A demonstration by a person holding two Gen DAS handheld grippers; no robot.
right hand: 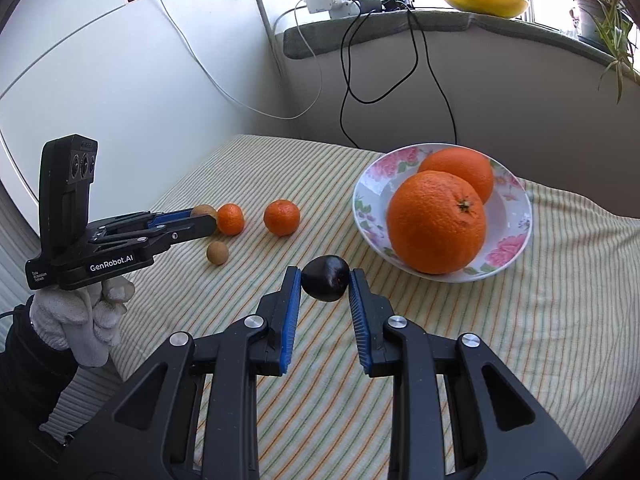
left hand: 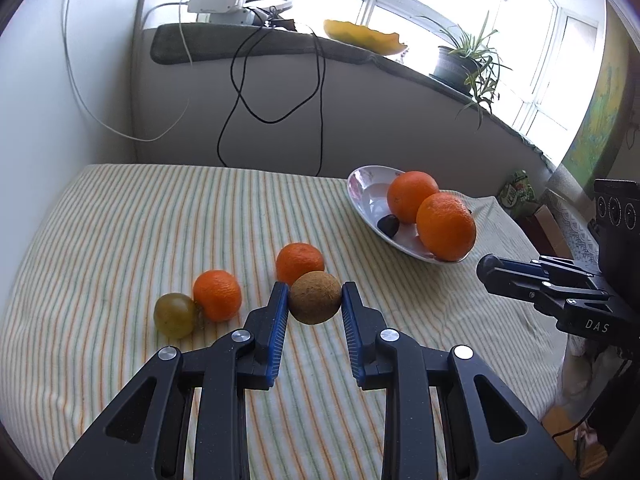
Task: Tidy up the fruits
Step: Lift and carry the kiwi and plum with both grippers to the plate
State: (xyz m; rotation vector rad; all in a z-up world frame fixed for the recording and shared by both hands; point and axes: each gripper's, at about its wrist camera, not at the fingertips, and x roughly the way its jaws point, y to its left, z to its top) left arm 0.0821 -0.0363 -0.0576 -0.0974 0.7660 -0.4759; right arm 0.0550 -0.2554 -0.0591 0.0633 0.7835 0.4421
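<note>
My left gripper (left hand: 315, 294) has its jaws around a small brown round fruit (left hand: 315, 298) that lies on the striped cloth; in the right wrist view that fruit (right hand: 217, 252) sits apart from the left gripper (right hand: 208, 222). Two mandarins (left hand: 217, 295) (left hand: 300, 262) and a greenish fruit (left hand: 175, 315) lie nearby. My right gripper (right hand: 325, 278) is shut on a dark plum (right hand: 325, 278), held above the cloth left of the floral plate (right hand: 370, 196). The plate holds two large oranges (right hand: 436, 222) (right hand: 464, 170). In the left wrist view a dark fruit (left hand: 389, 225) lies in the plate (left hand: 362, 184).
The striped cloth (left hand: 120, 220) covers the table. A wall stands at the left and back. Black and white cables (left hand: 280, 80) hang from the windowsill. A potted plant (left hand: 460, 64) and a yellow dish (left hand: 360, 36) stand on the sill.
</note>
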